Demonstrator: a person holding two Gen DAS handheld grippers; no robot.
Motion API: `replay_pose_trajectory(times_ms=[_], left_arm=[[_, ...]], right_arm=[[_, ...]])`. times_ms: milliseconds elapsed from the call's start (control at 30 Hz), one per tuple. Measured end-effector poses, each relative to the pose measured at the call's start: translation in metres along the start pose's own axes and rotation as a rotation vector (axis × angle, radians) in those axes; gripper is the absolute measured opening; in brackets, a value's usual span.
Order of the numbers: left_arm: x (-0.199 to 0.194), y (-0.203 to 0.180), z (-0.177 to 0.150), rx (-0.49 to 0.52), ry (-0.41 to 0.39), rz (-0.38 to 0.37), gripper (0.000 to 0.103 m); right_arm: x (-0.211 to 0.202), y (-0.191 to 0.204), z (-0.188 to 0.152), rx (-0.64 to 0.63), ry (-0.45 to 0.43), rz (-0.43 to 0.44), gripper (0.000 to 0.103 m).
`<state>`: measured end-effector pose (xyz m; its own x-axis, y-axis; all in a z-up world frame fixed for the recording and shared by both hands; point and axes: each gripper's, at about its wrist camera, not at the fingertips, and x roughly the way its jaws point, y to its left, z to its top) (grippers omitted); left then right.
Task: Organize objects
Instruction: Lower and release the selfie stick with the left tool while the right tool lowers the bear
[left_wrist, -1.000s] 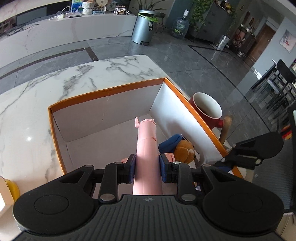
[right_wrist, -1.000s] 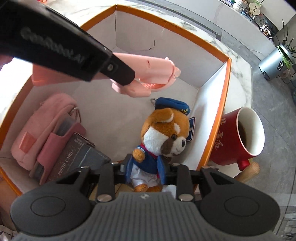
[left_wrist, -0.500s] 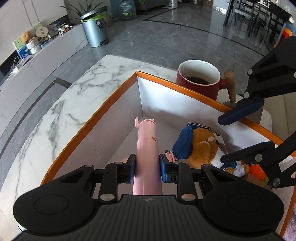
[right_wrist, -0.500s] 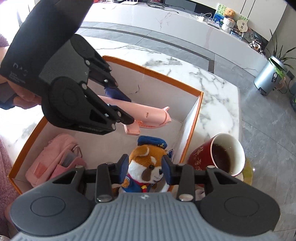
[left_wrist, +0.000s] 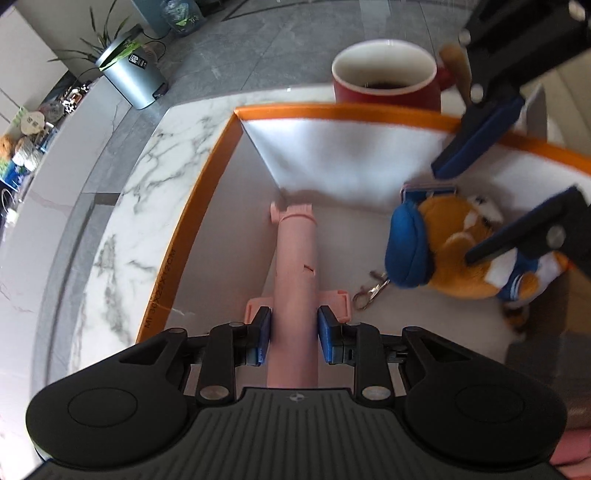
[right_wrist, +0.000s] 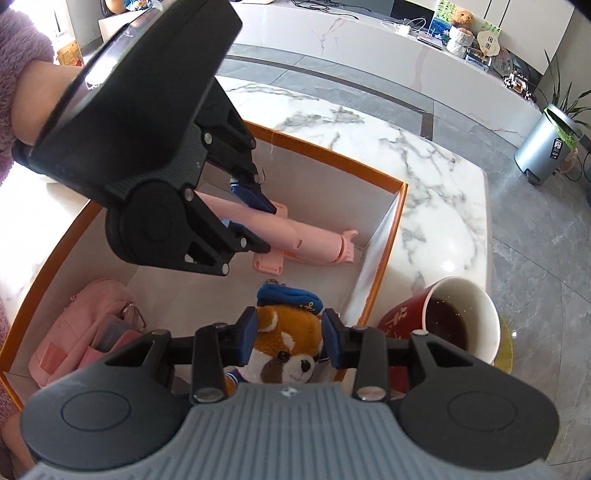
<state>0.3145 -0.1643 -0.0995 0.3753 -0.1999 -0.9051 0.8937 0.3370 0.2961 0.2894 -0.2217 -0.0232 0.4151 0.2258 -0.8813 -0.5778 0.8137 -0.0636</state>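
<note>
My left gripper (left_wrist: 293, 336) is shut on a long pink stick-shaped gadget (left_wrist: 295, 266), held low inside the orange-rimmed white box (left_wrist: 207, 206), its tip near the far corner. It also shows in the right wrist view (right_wrist: 295, 240). My right gripper (right_wrist: 290, 341) is open, its blue pads on either side of the plush fox with a blue cap (right_wrist: 286, 332), apart from it. The fox (left_wrist: 454, 251) lies on the box floor at the right, with the right gripper's fingers (left_wrist: 517, 236) over it.
A red mug of dark drink (right_wrist: 443, 325) stands just outside the box's right wall, also seen in the left wrist view (left_wrist: 388, 74). A pink pouch (right_wrist: 85, 332) lies in the box's left corner. The marble table top (right_wrist: 424, 173) surrounds the box.
My right gripper has let go of the plush fox and its pads have spread. My left gripper has lowered the pink gadget deeper into the box toward the far corner.
</note>
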Motion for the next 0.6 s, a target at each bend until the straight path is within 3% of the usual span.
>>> replay_pose_trajectory(times_ms=[167, 267, 467, 600], left_arm=[[0.009, -0.017, -0.007, 0.152, 0.047, 0.080, 0.033], [0.008, -0.019, -0.011, 0.166, 0.047, 0.117, 0.039], [0.006, -0.029, -0.020, 0.235, 0.051, 0.183, 0.042], [-0.003, -0.032, -0.019, 0.201, 0.005, 0.193, 0.042]], right_arm=[[0.002, 0.005, 0.000, -0.009, 0.000, -0.002, 0.040], [0.003, 0.008, -0.001, -0.016, 0.003, -0.006, 0.040], [0.003, 0.012, -0.003, -0.024, 0.017, -0.015, 0.040], [0.001, 0.013, -0.005, -0.020, 0.024, -0.019, 0.040]])
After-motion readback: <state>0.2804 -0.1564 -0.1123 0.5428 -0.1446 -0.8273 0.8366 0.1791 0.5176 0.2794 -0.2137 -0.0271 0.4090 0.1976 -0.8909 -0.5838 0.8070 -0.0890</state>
